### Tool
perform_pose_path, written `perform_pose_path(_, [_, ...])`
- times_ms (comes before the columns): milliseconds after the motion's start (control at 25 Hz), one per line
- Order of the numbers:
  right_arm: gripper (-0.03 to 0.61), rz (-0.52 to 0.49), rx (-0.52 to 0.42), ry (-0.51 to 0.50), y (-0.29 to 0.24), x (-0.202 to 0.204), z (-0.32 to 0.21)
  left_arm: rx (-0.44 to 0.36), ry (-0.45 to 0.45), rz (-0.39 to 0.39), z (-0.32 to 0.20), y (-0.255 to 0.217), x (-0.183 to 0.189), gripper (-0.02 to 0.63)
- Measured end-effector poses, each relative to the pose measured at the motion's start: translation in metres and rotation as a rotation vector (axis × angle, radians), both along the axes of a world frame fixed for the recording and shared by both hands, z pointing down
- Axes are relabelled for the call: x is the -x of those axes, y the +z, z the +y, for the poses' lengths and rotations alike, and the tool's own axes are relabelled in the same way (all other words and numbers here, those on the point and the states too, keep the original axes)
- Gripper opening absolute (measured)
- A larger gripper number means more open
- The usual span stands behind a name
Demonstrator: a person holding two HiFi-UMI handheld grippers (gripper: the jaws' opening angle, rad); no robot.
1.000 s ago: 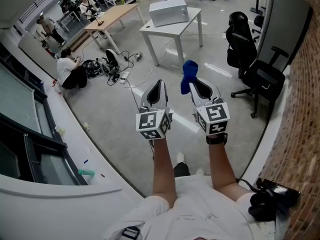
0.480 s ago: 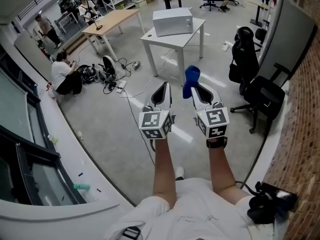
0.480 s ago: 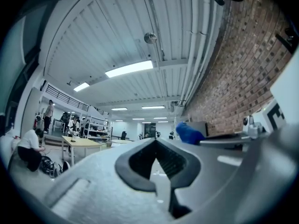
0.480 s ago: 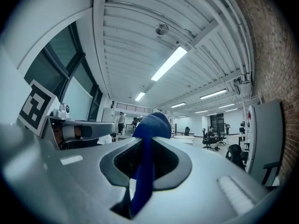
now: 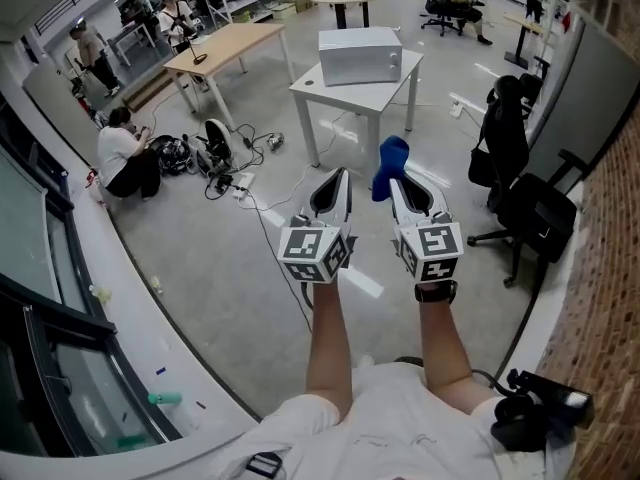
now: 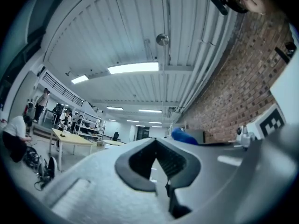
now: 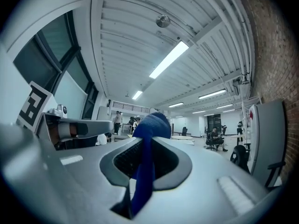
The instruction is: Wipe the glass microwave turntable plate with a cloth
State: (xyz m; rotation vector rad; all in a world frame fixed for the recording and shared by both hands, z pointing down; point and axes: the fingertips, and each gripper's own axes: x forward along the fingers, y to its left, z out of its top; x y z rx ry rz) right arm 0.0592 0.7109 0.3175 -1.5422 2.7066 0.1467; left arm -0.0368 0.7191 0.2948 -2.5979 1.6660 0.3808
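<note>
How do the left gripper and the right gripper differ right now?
The right gripper is shut on a blue cloth, which bunches above its tips; the left gripper is shut with nothing between its jaws. The right gripper is on the brick wall's side, the left gripper on the windows' side. Both are held out side by side over the floor.

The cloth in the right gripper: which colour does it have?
Deep blue. The cloth shows best in the right gripper view, pinched between the jaws.
</note>
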Motion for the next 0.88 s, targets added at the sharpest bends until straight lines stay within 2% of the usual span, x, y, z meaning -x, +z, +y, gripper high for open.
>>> perform_pose_path(200, [0.052,0.017,0.03,0.026,0.014,0.002,-0.024,0.012,-0.072,-0.073,-0.032,0.024,0.014,0.0])
perform_pose_path(440, [0.052,0.017,0.037,0.021,0.02,-0.001,-0.07,-0.007,-0.063,-0.05,-0.07,0.015,0.01,0.002])
perform_pose_path(640, [0.052,-0.011,0.029,-0.006,0.014,-0.001,-0.125,-0.09,-0.034,0.012,-0.107,-0.017,0.006,0.002])
perform_pose_path(800, [0.054,-0.054,0.016,-0.019,0.001,-0.009,-0.175,-0.139,-0.088,-0.059,-0.154,-0.02,0.005,0.002])
perform_pose_path(880, [0.054,-0.068,0.007,-0.041,-0.005,-0.013,-0.199,-0.138,-0.13,-0.082,-0.184,-0.016,0.006,0.002])
